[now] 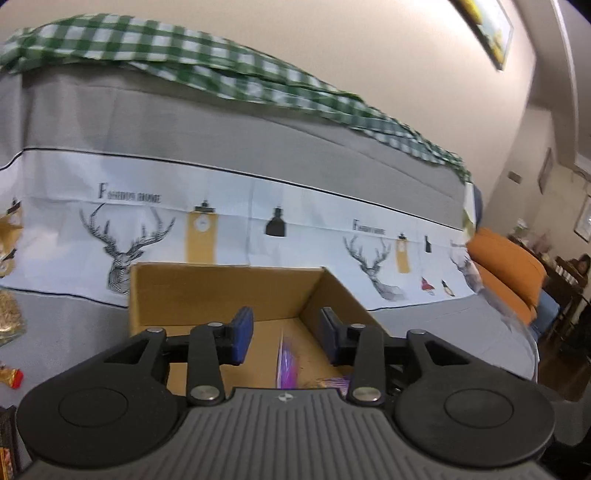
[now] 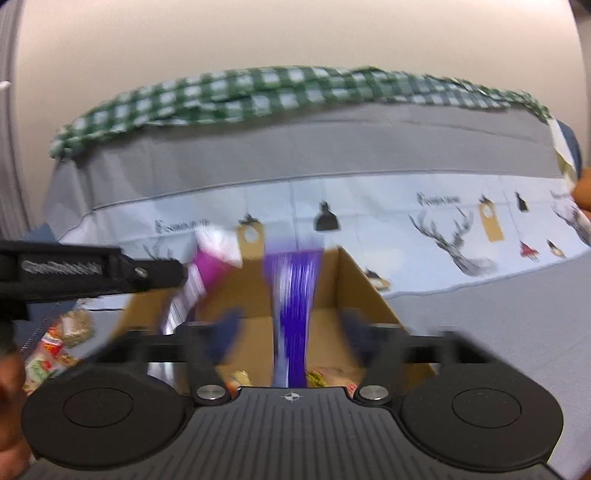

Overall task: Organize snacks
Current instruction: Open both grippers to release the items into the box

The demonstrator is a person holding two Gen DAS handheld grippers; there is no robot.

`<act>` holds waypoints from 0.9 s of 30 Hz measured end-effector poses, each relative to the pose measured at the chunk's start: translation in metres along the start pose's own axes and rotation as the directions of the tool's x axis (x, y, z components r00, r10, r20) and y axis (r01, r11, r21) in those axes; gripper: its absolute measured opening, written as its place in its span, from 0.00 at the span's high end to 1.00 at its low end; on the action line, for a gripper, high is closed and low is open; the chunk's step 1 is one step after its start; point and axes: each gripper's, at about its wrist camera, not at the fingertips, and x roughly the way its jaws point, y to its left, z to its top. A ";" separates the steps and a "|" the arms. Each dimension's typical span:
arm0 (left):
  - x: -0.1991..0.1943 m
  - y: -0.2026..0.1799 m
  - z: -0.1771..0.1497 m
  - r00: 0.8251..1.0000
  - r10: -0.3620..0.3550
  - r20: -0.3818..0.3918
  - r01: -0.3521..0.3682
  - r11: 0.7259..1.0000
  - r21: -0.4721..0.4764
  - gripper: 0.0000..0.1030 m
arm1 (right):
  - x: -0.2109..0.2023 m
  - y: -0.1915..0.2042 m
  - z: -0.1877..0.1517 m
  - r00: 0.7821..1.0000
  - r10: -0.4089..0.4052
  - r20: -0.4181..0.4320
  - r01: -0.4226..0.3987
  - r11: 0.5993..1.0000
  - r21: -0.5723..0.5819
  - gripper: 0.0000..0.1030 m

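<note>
Corrugated cardboard box (image 1: 221,291), glossy purple packet (image 2: 293,314), blurred

Both wrist views sit low and close, facing the cardboard box (image 1: 221,295) (image 2: 354,280) at lower centre; both share the sofa (image 1: 258,140) (image 2: 332,144) behind.

This is a home, most likely a living room. A long sofa (image 1: 236,122) fills the view, draped in a grey cover (image 1: 424,321) with a white band printed with stag heads (image 1: 123,243), clocks and the words "Fashion home". A green-and-white checked cloth (image 1: 207,59) lies along its backrest, and orange cushions (image 1: 509,273) sit at its far end. On the plain cream wall (image 1: 369,48) hangs a framed picture (image 1: 491,26), with smaller frames (image 1: 545,170) farther along. Dark wooden furniture (image 1: 565,277) carrying small household items stands beyond the cushions.
</note>
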 end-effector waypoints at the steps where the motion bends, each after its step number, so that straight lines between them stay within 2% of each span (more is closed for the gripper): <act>1: 0.000 0.004 0.000 1.000 0.006 -0.003 -0.006 1.000 -0.020 0.57 | 0.001 -0.002 0.000 1.000 0.006 -0.007 -0.006 1.000 0.014 0.25; 4: -0.001 0.011 0.001 1.000 0.024 -0.015 -0.024 0.999 -0.037 0.57 | 0.002 -0.001 0.000 1.000 0.007 -0.009 -0.007 1.000 0.010 0.24; 13: -0.026 0.023 0.002 0.997 0.072 0.008 -0.072 0.996 0.049 0.61 | 0.003 0.013 -0.001 1.000 0.012 0.005 -0.012 1.000 -0.002 0.24; 18: -0.047 0.049 0.006 0.991 0.131 -0.037 -0.129 0.989 0.072 0.66 | -0.002 0.027 0.001 0.998 0.044 0.037 -0.044 0.999 0.003 0.27; 20: -0.056 0.059 0.009 0.982 0.180 -0.055 -0.172 0.977 0.127 0.68 | -0.005 0.034 0.001 0.996 0.068 0.049 -0.069 0.998 0.011 0.38; 23: -0.073 0.077 0.010 0.965 0.256 -0.049 -0.239 0.944 0.225 0.68 | -0.010 0.045 0.002 0.989 0.135 0.054 -0.136 0.990 0.027 0.51; 26: -0.084 0.108 -0.003 0.940 0.340 -0.025 -0.324 0.915 0.242 0.68 | -0.014 0.058 0.003 0.975 0.210 0.069 -0.212 0.977 0.034 0.54; 27: -0.083 0.122 -0.011 0.925 0.376 -0.058 -0.356 0.908 0.220 0.67 | -0.016 0.064 0.003 0.970 0.232 0.073 -0.234 0.972 0.029 0.54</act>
